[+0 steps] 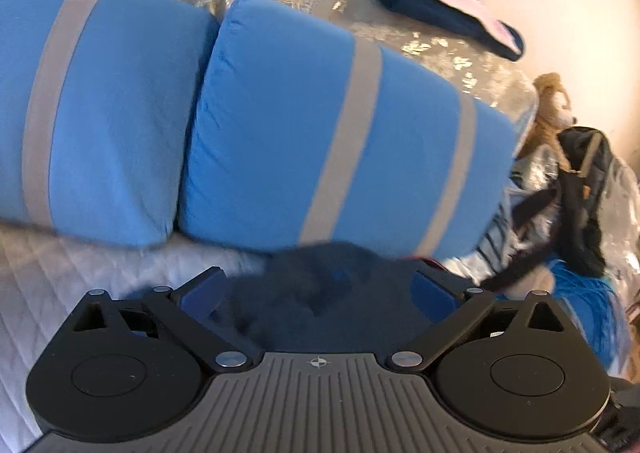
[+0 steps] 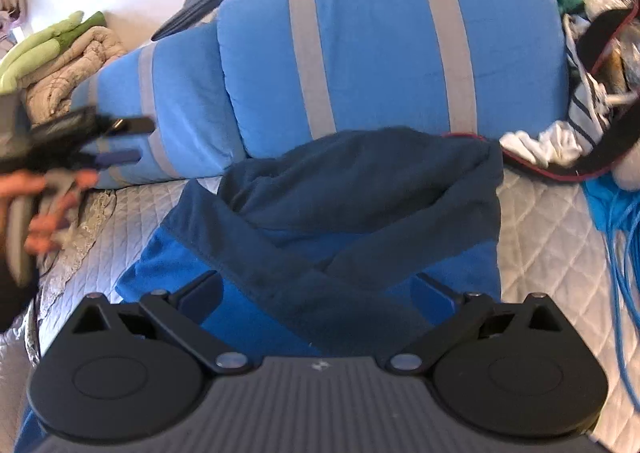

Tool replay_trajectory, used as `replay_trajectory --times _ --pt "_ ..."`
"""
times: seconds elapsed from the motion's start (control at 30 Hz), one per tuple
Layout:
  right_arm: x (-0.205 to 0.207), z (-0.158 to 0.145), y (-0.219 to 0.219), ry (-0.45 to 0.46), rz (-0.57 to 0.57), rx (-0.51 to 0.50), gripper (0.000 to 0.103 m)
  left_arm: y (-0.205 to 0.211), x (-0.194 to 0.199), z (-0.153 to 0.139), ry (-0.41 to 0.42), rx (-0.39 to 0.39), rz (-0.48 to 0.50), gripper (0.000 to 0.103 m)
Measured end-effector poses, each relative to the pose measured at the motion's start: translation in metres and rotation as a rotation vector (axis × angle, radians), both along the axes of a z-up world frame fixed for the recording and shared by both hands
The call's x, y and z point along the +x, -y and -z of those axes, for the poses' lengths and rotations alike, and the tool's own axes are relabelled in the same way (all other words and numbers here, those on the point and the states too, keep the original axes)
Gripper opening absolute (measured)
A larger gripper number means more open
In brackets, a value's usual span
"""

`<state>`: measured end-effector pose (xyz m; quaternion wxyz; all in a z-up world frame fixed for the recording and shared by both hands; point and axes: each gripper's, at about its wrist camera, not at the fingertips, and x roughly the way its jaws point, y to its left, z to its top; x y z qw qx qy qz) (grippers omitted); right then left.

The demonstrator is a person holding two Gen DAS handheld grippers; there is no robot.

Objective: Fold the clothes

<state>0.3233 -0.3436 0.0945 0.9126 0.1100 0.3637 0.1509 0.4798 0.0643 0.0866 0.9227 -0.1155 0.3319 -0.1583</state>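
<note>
Lying on the quilt point(image 2: 540, 221), the navy-and-blue hoodie point(image 2: 340, 213) has sleeves crossed; both grippers' fingers spread

white quilted bed point(image 2: 536, 213) carries: 2 blue pillows w/ grey stripes point(image 2: 384, 49), navy/blue garment point(image 2: 340, 205) in front touching them, blue cable point(image 2: 616, 237) at right, striped clothes point(image 2: 580, 113).

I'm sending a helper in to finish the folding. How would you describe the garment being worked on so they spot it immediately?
Find the two big blue pillows with grey stripes at the head of the bed. Directly in front of them, on the white quilted bedspread, lies a two-tone blue hoodie. Its dark navy sleeves are crossed over a brighter blue body, unlike the white striped clothes heaped to its right.
</note>
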Motion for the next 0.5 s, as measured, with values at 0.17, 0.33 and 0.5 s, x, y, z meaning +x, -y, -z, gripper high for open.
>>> replay_trajectory --times 0.17,0.33,0.5 --pt "0.036 -0.002 0.014 -0.004 0.018 -0.025 0.103 0.006 0.054 0.014 -0.028 0.044 0.004 0.100" --pt "0.065 0.011 0.026 -0.040 0.068 0.027 0.103 0.022 0.102 0.065 -0.137 0.033 0.012 0.091" --pt "0.067 0.029 0.025 -0.051 0.057 0.052 0.103 0.040 0.135 0.112 -0.196 0.013 0.025 0.091"
